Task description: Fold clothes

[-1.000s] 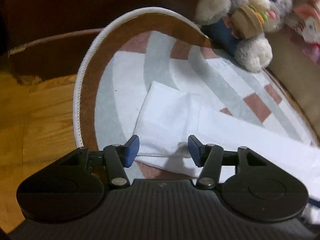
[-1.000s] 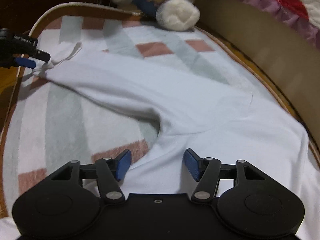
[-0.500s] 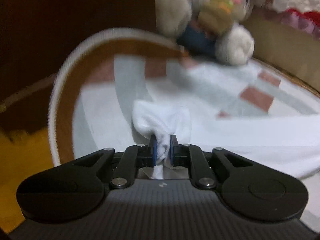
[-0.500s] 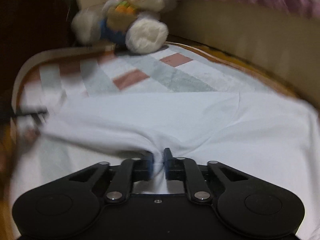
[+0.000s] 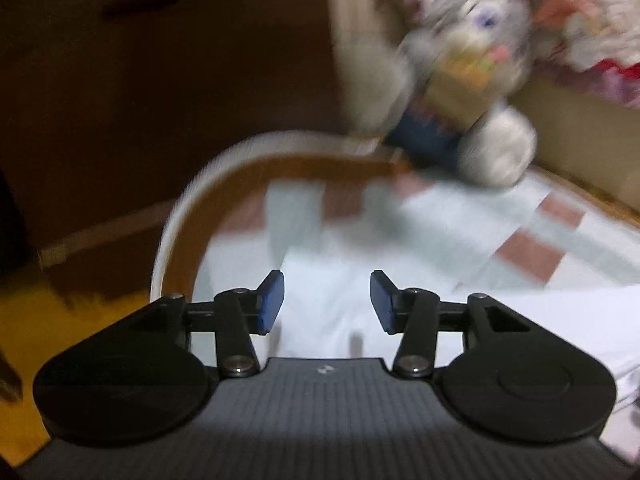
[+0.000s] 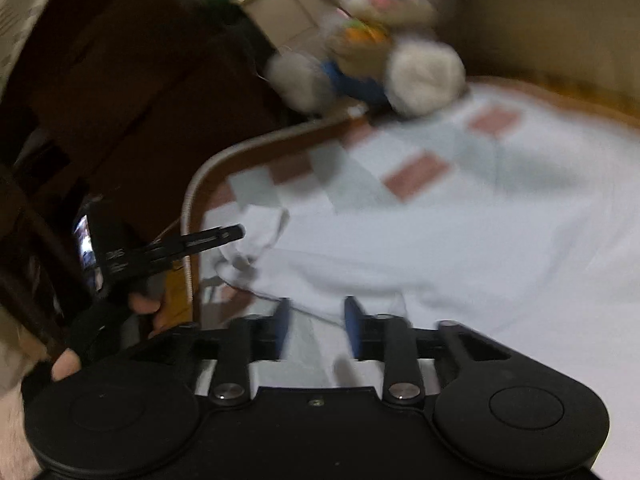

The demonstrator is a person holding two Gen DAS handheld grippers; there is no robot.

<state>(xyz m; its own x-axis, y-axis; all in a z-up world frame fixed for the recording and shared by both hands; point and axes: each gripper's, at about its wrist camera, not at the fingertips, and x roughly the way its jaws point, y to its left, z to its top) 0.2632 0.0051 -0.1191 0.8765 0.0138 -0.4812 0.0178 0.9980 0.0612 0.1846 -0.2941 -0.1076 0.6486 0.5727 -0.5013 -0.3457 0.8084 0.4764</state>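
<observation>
White garment [image 6: 420, 256] | spread on patterned mat [image 5: 520, 256] | left gripper [image 5: 327, 300], right gripper [image 6: 314, 328]: jaws opening, pads clear of cloth | plush rabbit [image 5: 472, 92] behind mat

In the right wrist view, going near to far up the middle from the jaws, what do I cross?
Right gripper, jaws opening → white garment → checked blanket → plush rabbit.

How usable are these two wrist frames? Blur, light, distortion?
Left wrist: background smeared by motion, the stuffed rabbit and rug soft, the left claw sharp, upper left corner dark. Right wrist: similar smear, the white shirt without detail, the right claw slightly blurred, fisheye bending the rug's edge.
</observation>
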